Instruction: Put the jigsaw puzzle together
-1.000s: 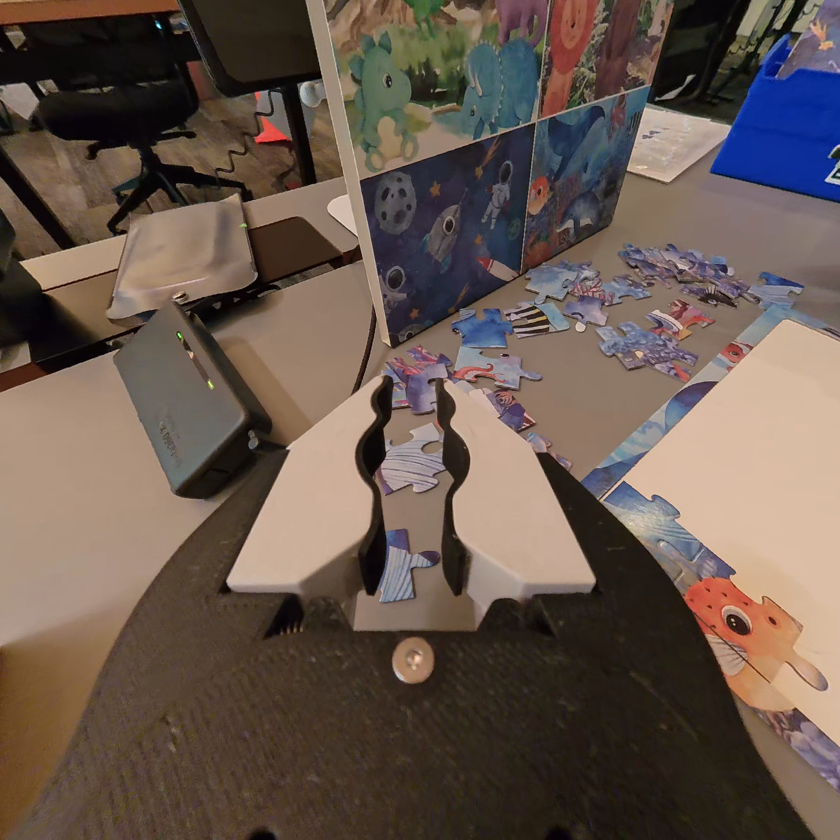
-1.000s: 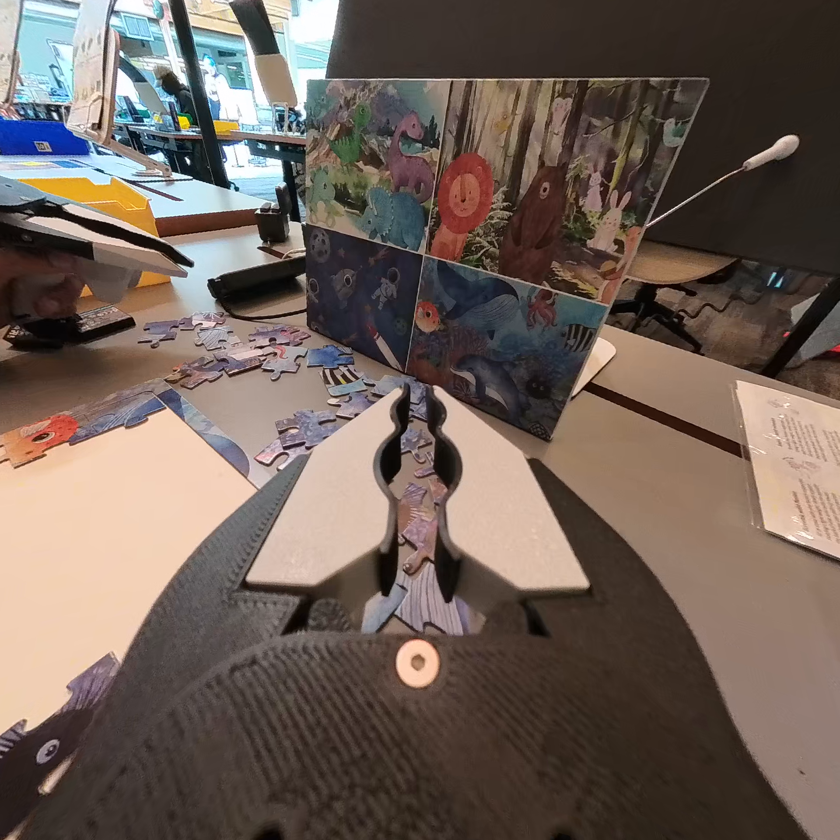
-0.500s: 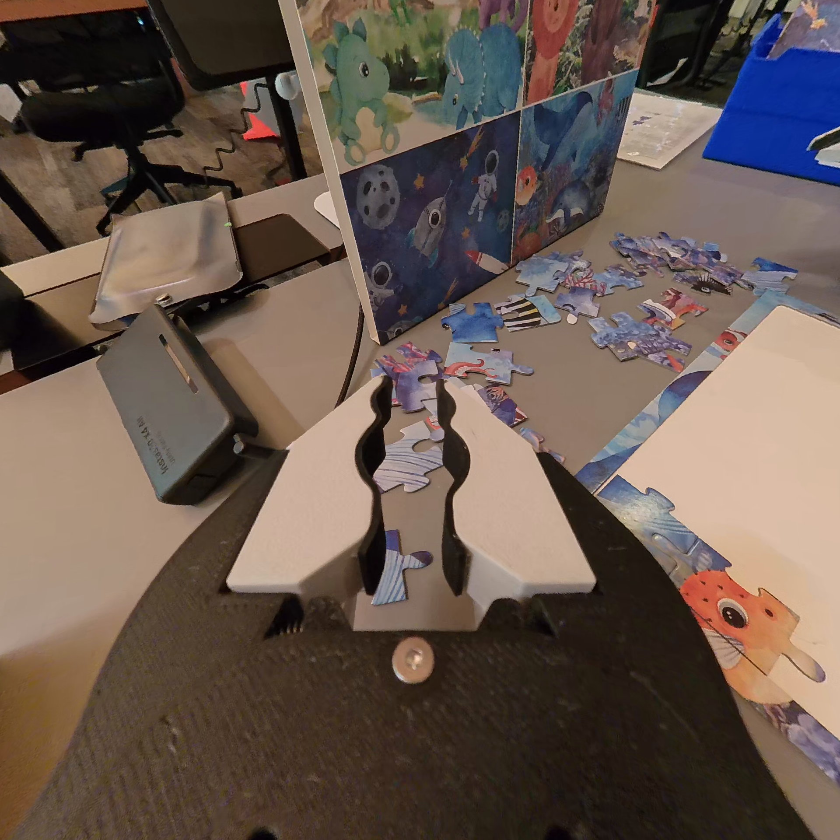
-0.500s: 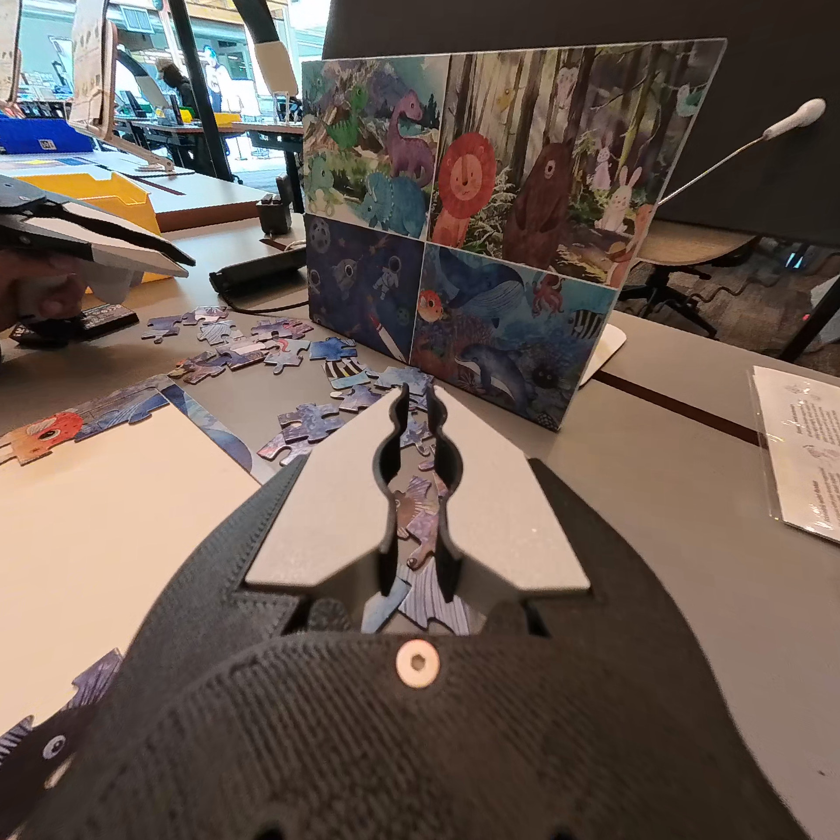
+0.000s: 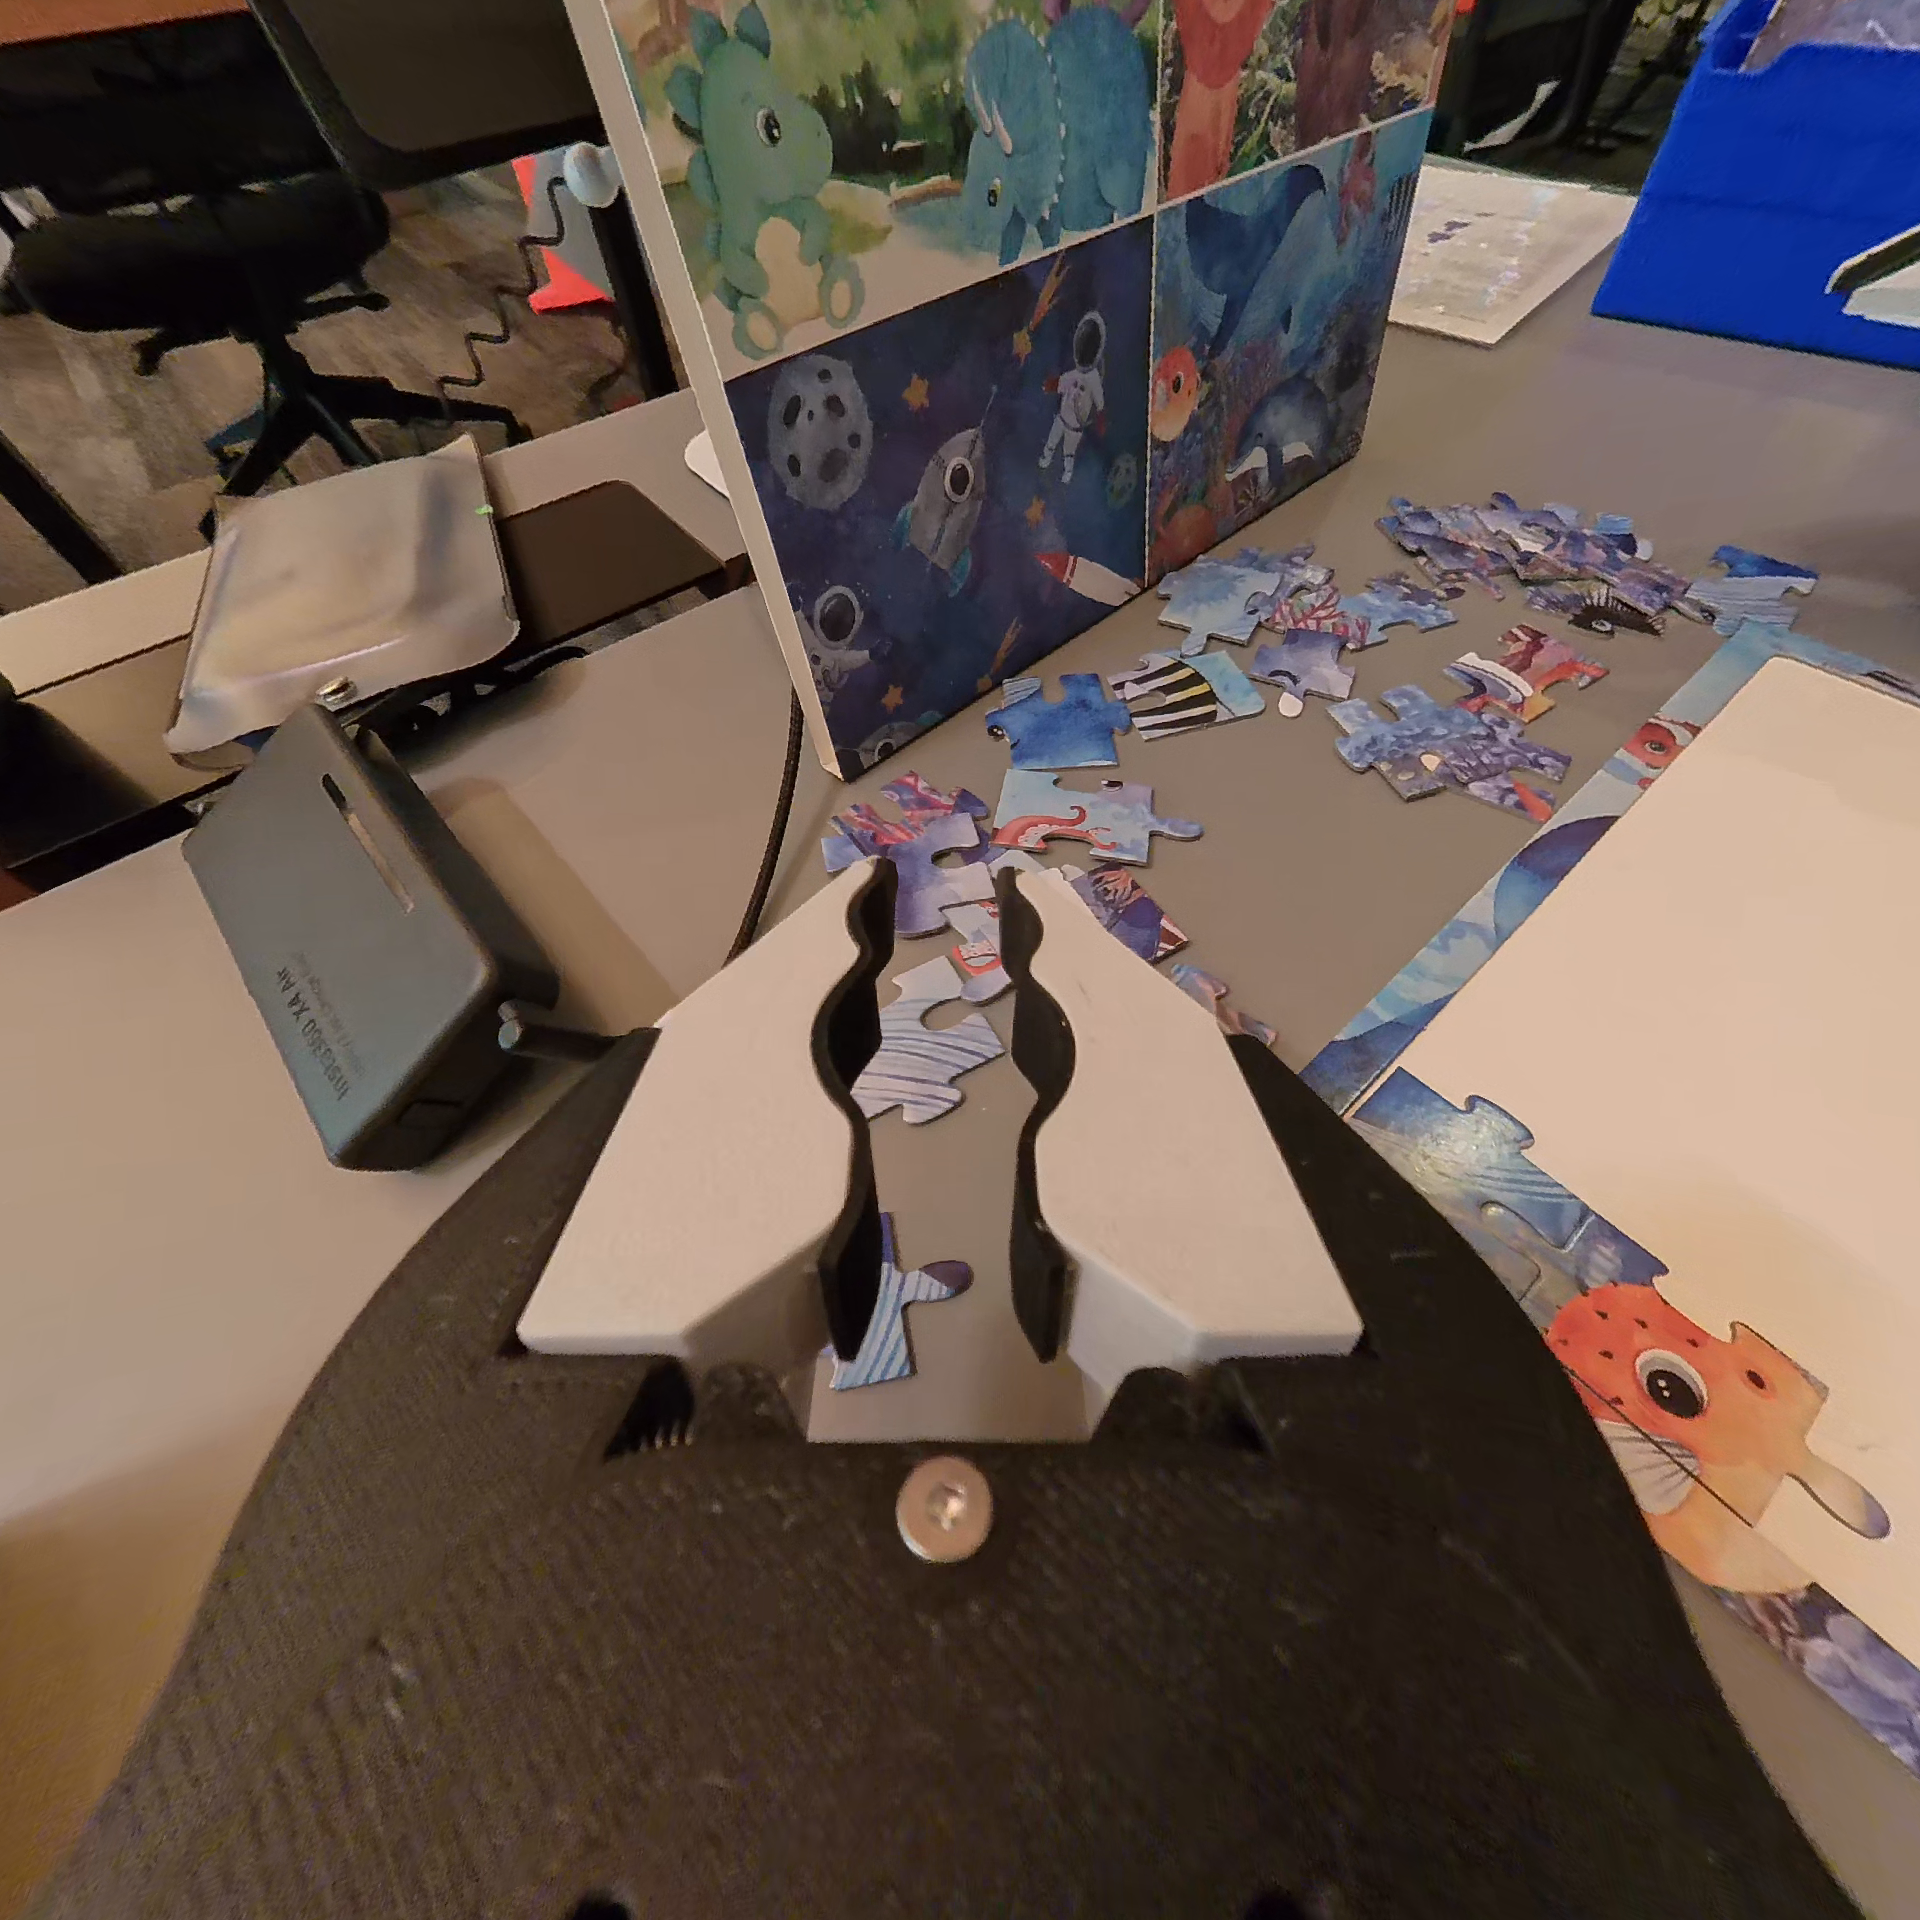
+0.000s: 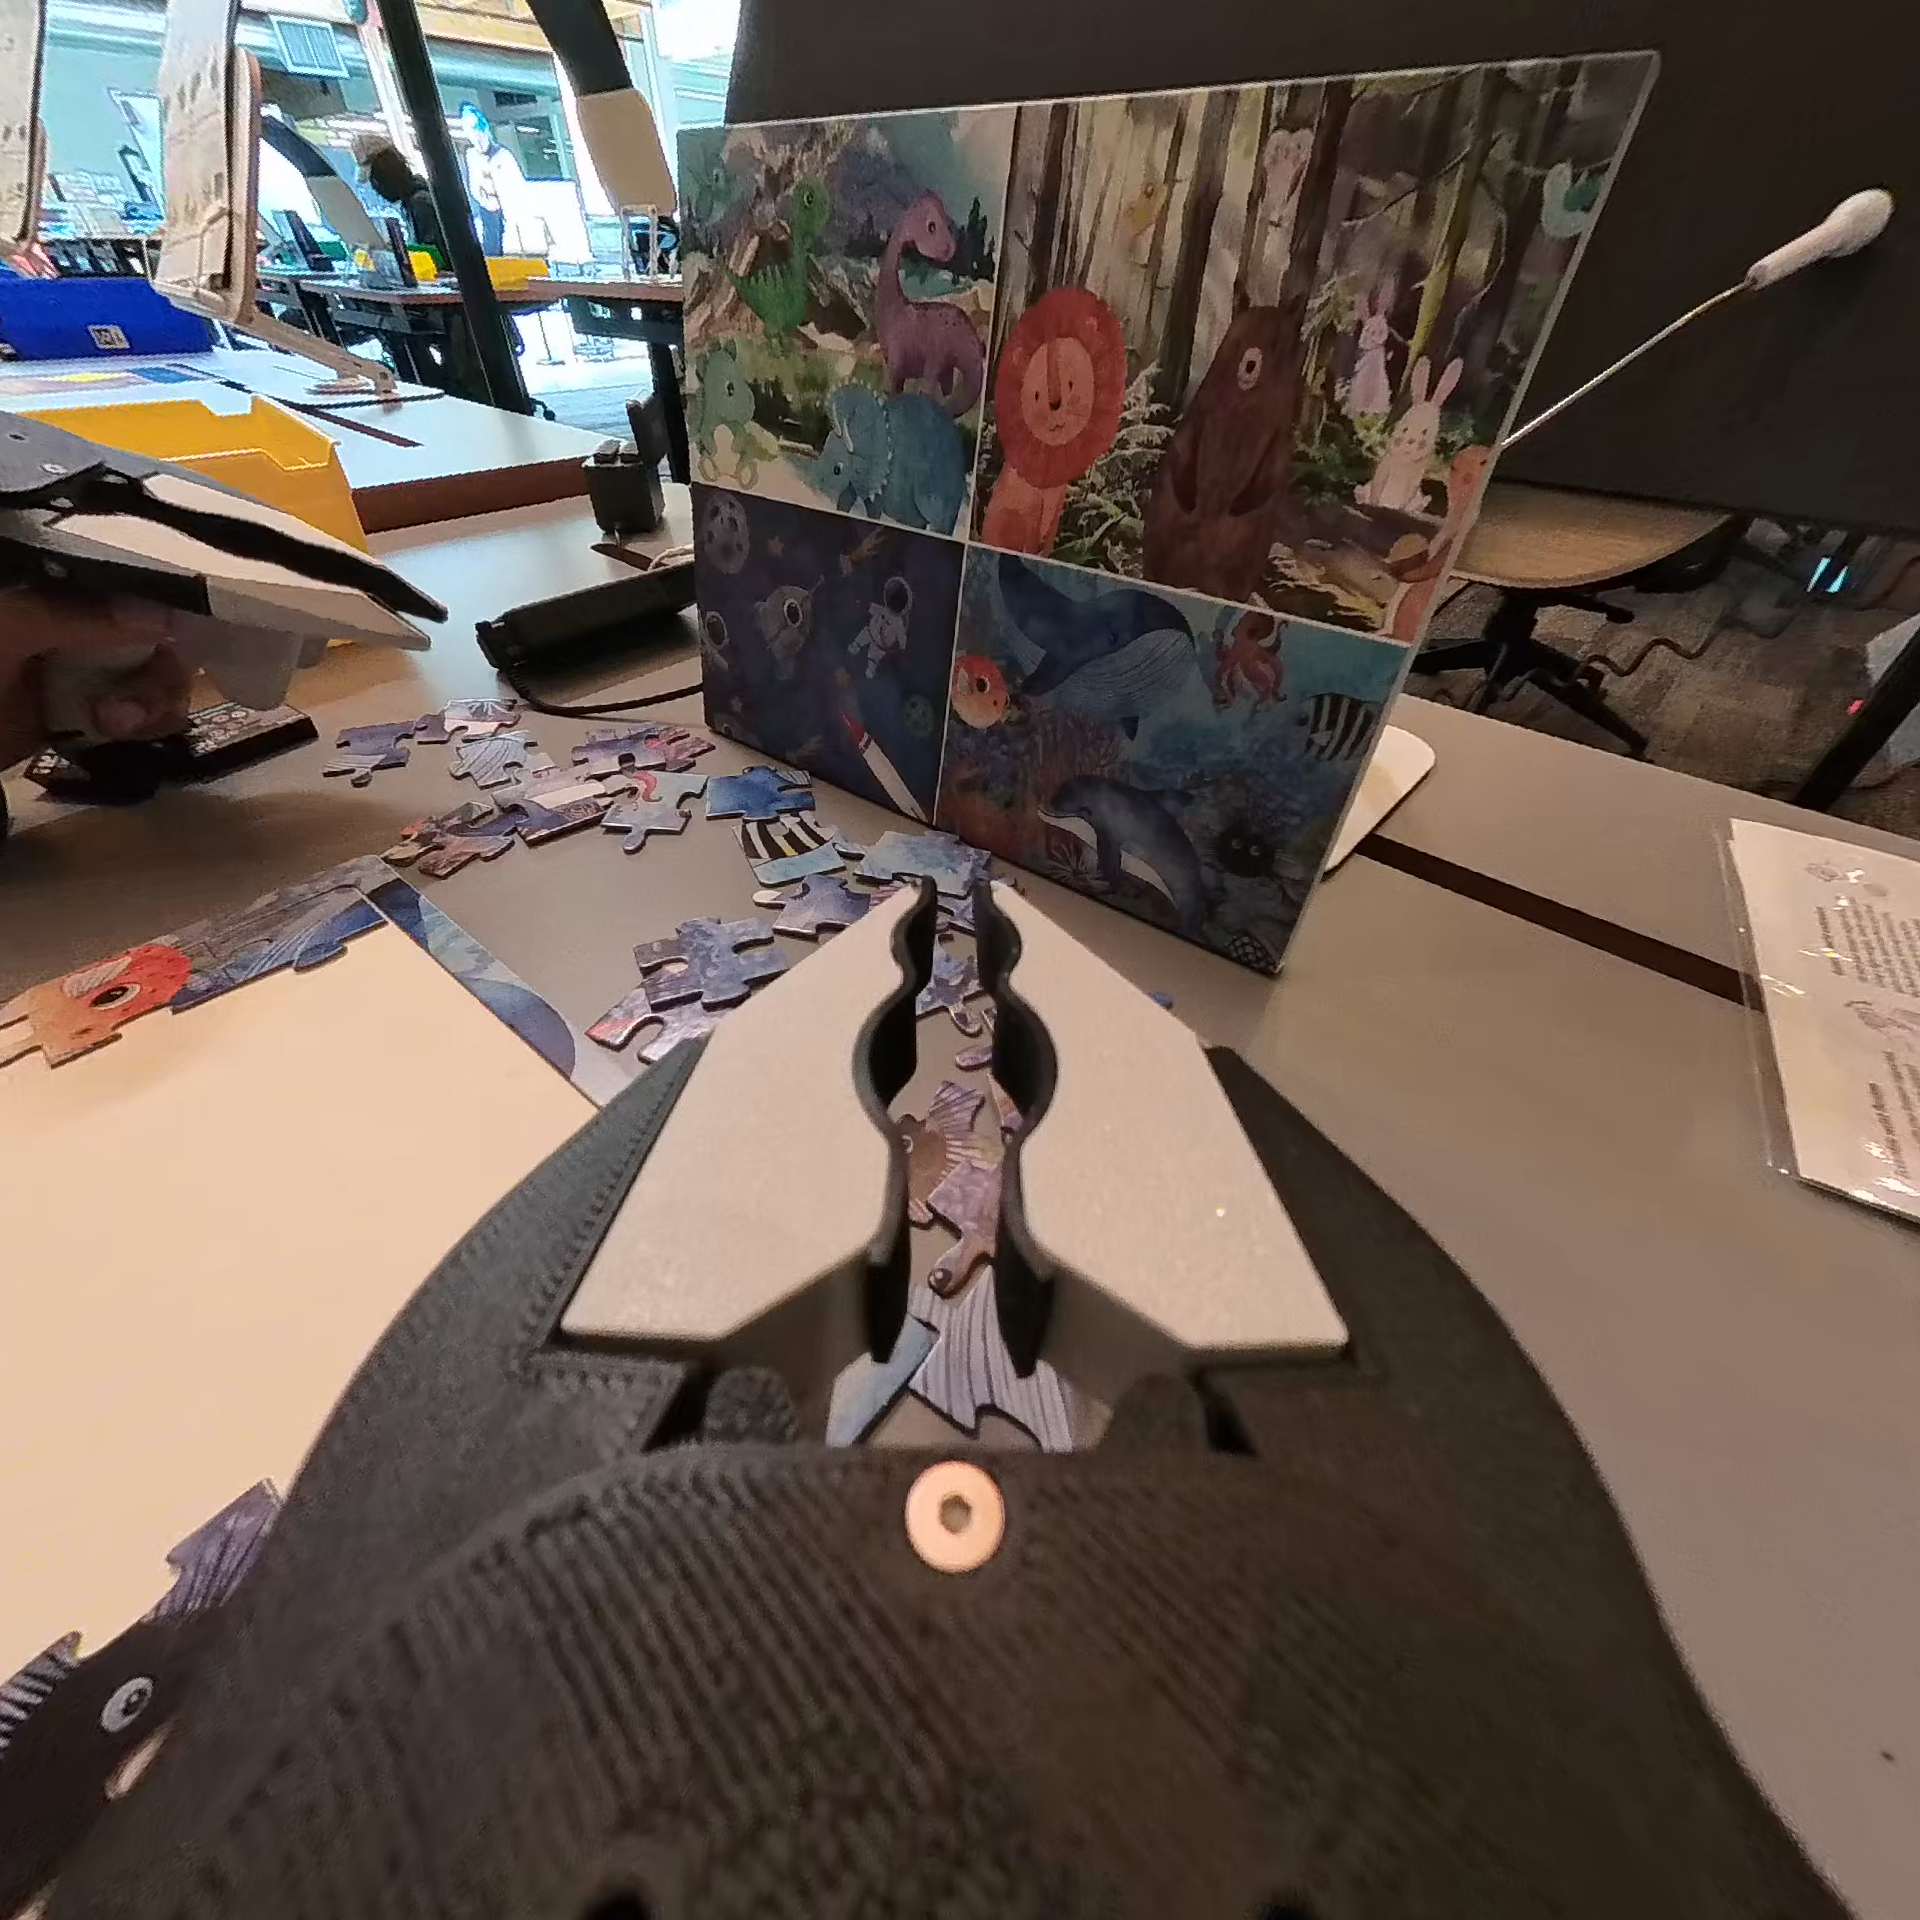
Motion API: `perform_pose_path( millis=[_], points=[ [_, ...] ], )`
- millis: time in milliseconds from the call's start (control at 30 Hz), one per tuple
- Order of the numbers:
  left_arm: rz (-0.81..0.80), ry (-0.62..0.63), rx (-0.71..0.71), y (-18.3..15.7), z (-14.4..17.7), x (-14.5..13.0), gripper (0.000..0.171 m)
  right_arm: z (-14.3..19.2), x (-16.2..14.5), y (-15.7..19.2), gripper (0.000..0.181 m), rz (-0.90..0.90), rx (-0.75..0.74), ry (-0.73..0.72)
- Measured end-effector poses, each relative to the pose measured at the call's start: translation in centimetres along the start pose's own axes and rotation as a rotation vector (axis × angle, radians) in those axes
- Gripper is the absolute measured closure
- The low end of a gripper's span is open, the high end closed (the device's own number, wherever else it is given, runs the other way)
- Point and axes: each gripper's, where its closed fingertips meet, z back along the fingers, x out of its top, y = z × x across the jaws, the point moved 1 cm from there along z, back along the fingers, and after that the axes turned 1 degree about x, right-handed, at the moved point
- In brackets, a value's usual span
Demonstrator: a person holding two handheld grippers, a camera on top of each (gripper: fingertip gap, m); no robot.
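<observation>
The left gripper (image 5: 940,894) hovers over the grey surface (image 5: 644,790), jaws apart — a striped blue puzzle piece (image 5: 920,1060) lies between them. The right gripper (image 6: 954,899) has jaws narrowly apart over a fish piece (image 6: 951,1143). Loose pieces (image 5: 1455,665) lie ahead; the puzzle board (image 5: 1704,997) sits beside them.

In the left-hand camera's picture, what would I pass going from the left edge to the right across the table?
Dark grey device → left gripper over loose pieces → upright picture board → black-and-white striped puzzle piece → orange fish on the assembled puzzle border → white puzzle board.
</observation>
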Motion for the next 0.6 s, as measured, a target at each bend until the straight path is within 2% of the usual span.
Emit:
perform_pose_path(
  millis=[467, 600],
  points=[
    [-0.012, 0.017, -0.020, -0.59, -0.27, -0.30, 0.154, 0.25, 0.26, -0.28, 0.176, -0.007, -0.010, -0.012],
    [-0.013, 0.020, -0.024, -0.64, -0.28, -0.34, 0.154, 0.59, 0.66, -0.63, 0.176, -0.064, 0.003, -0.048]
  ],
)
